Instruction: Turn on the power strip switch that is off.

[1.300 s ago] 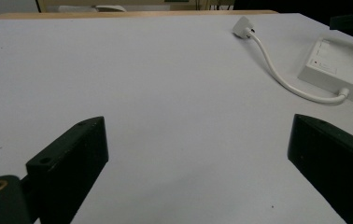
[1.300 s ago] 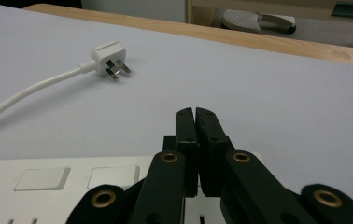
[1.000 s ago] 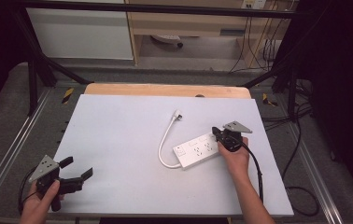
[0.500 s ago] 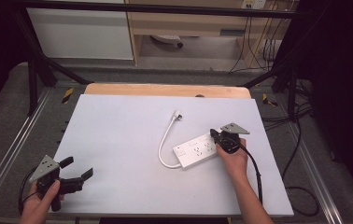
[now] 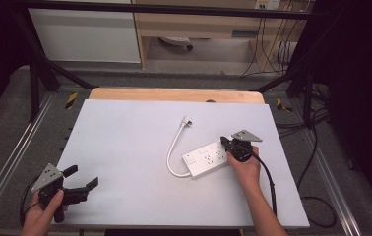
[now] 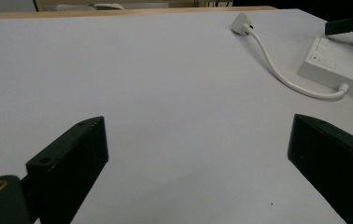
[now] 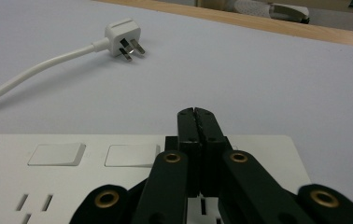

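A white power strip (image 5: 206,157) lies on the pale table (image 5: 125,132), right of centre. Its short white cord (image 5: 173,150) curves back to a white plug (image 5: 188,120). My right gripper (image 5: 225,143) is shut, its tips over the strip's right end. In the right gripper view the two jaws of my right gripper (image 7: 197,113) meet with nothing between them, above the strip's top face (image 7: 118,156), and the plug (image 7: 123,35) lies beyond at upper left. My left gripper (image 5: 81,177) stands open near the front left corner. The left gripper view shows my left gripper (image 6: 198,140) wide apart over bare table, with the strip (image 6: 335,58) and plug (image 6: 242,23) far off.
A wooden strip (image 5: 174,94) runs along the table's back edge. Metal rails (image 5: 7,157) flank both sides, and black cables (image 5: 317,162) hang off the right. A cabinet (image 5: 85,34) and shelving stand behind the table.
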{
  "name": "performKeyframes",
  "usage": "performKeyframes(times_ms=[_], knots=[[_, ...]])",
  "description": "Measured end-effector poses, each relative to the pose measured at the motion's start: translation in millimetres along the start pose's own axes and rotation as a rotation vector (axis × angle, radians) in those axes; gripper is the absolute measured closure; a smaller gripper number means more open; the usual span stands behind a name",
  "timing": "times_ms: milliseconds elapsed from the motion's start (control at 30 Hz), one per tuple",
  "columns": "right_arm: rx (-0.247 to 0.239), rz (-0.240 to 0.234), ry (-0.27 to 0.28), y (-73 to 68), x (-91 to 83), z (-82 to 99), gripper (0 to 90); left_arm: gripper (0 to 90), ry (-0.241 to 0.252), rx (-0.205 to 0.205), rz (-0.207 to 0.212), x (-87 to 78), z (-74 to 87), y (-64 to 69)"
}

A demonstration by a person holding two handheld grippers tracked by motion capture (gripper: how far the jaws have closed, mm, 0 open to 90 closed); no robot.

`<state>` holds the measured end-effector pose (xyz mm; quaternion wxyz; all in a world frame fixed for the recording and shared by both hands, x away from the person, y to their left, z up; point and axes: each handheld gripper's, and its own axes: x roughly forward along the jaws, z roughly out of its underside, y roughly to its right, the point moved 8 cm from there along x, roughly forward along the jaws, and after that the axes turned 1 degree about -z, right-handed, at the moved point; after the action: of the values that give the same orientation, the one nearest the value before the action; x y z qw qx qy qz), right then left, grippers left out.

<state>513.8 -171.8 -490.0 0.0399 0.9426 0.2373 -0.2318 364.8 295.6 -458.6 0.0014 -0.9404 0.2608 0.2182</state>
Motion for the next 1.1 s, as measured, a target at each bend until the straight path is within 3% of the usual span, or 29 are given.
performKeyframes(times_ms=[1100], knots=[[-0.019,0.019,0.005,1.0,0.7,2.8,90.0,5.3,-0.007,0.006,0.005,1.1,0.7,1.7]])
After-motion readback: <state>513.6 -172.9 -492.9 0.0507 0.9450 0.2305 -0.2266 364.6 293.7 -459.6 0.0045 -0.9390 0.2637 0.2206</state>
